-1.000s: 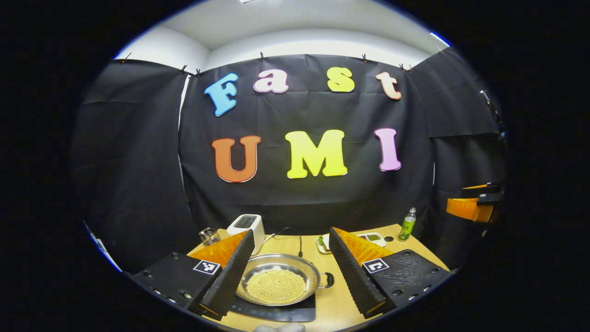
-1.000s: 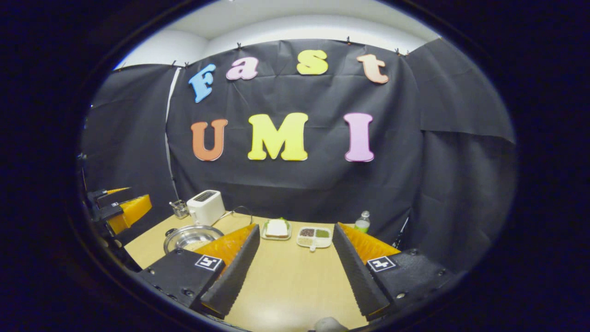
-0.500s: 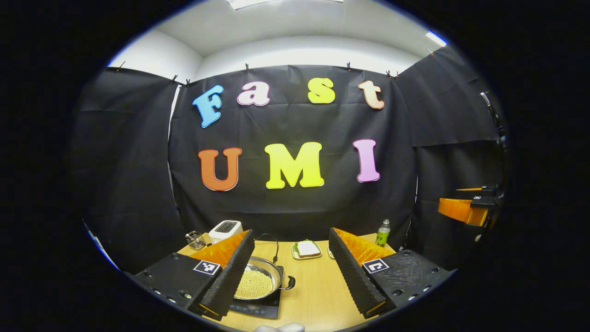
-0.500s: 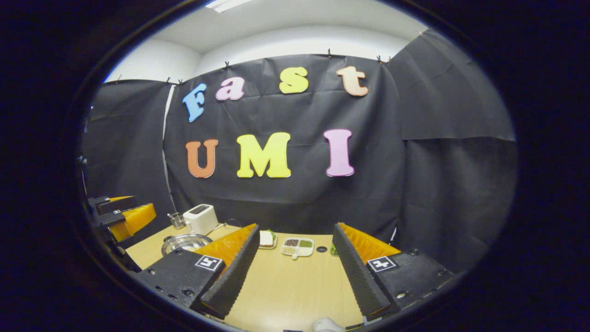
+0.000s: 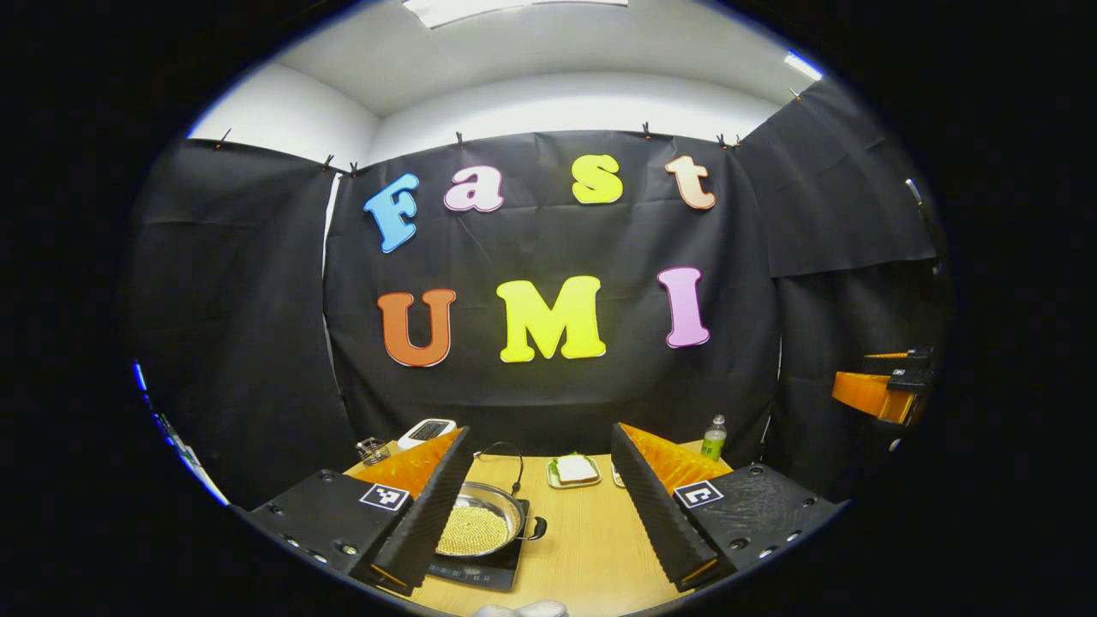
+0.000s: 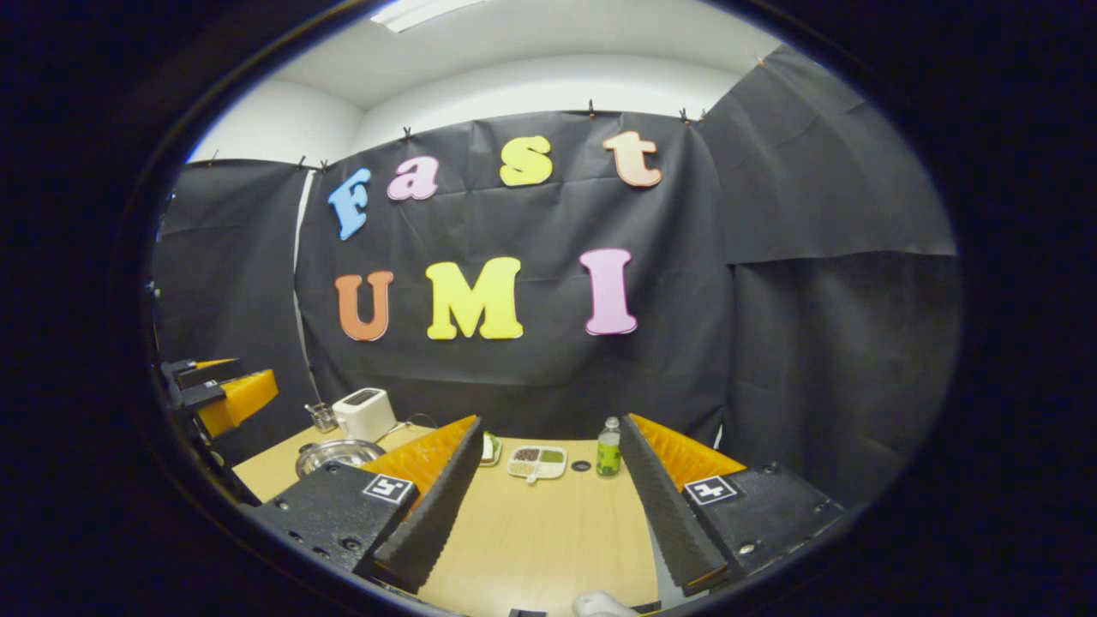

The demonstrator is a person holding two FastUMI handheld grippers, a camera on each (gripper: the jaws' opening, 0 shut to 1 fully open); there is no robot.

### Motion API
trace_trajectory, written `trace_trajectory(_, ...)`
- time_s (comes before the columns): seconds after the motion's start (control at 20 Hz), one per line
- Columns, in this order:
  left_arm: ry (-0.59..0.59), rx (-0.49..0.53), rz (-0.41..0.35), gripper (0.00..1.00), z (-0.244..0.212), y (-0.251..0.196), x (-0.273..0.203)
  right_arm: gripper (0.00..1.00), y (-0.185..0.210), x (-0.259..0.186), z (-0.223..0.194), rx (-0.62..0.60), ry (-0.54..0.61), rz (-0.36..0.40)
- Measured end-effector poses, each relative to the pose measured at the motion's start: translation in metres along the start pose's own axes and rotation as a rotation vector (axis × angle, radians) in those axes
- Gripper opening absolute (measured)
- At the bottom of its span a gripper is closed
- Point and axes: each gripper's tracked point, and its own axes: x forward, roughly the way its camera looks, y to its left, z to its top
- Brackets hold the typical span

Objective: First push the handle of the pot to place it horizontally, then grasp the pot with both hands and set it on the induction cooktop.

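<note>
A steel pot (image 5: 480,524) with pale grains in it sits on the black induction cooktop (image 5: 470,572); its small side handle (image 5: 536,526) points right. My left gripper (image 5: 541,439) hangs open above and behind the pot, holding nothing, and its left finger (image 5: 424,514) covers the pot's left rim. In the right gripper view the pot (image 6: 334,452) lies far left on the table. My right gripper (image 6: 551,424) is open over bare tabletop with nothing between its fingers. Each gripper appears at the other view's edge: the right gripper (image 5: 874,390) and the left gripper (image 6: 218,398).
On the wooden table (image 6: 531,531) stand a white toaster (image 6: 364,413), a glass cup (image 6: 323,417), a sandwich plate (image 5: 574,470), a divided dish (image 6: 536,461) and a green bottle (image 6: 608,450). A black cable (image 5: 514,458) runs behind the cooktop.
Both grippers have drawn back and up from the table, still open. The pot looks smaller in the left gripper view and stays on the cooktop. The right gripper view swung, bringing the bottle between its fingers.
</note>
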Motion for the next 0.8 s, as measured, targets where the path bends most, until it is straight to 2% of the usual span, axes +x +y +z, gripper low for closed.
trace_trajectory(0.35, -0.006, -0.008, -0.018, 0.96, 0.0038, -0.008, 0.0009, 1.0, -0.0104, -0.0091, 0.0026, 0.006, -0.009, -0.038)
trace_trajectory(0.8, 0.006, -0.009, -0.027, 0.96, -0.0011, -0.0049, -0.0005, 1.0, -0.009, -0.0087, -0.0049, 0.006, 0.008, -0.047)
